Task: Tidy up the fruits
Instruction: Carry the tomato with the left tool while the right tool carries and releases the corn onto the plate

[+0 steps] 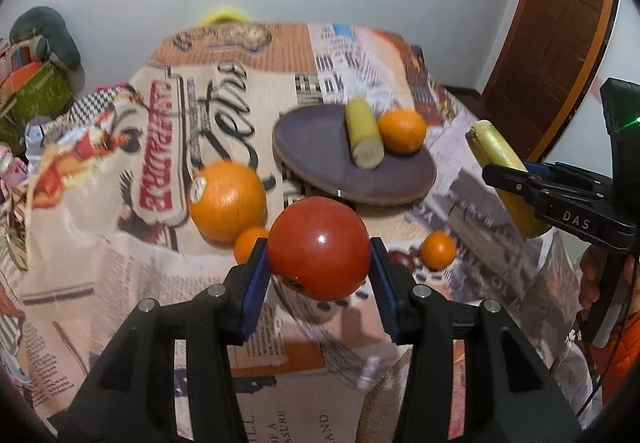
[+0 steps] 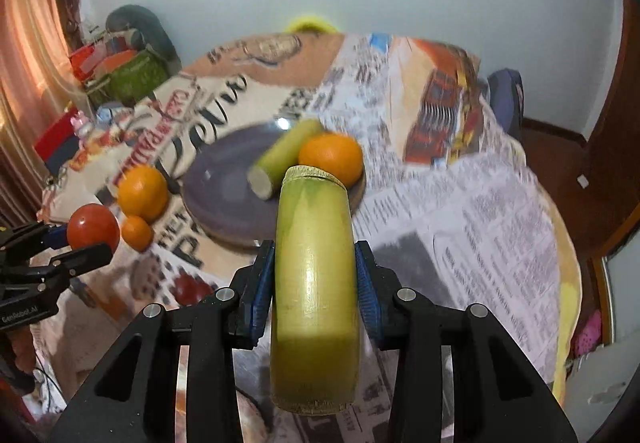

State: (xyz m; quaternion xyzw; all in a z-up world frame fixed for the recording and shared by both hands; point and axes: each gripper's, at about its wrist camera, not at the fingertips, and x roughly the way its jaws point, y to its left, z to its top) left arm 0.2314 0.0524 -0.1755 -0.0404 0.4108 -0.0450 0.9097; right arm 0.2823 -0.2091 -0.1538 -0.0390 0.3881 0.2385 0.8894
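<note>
A newsprint-patterned cloth [image 2: 460, 203] is spread over the tabletop beneath the purple plate [image 1: 320, 159], beside which a tomato [image 1: 319, 248] and a sugarcane piece [image 2: 315, 283] are clamped in the left gripper [image 1: 319, 275] and right gripper [image 2: 315, 291] fingers.

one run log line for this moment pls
left claw: shut on tomato | right claw: shut on sugarcane piece | plate: second sugarcane piece, orange

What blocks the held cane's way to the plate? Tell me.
Nothing visible does. The right gripper holds the cane above the cloth, just short of the plate, whose near half is bare.
</note>
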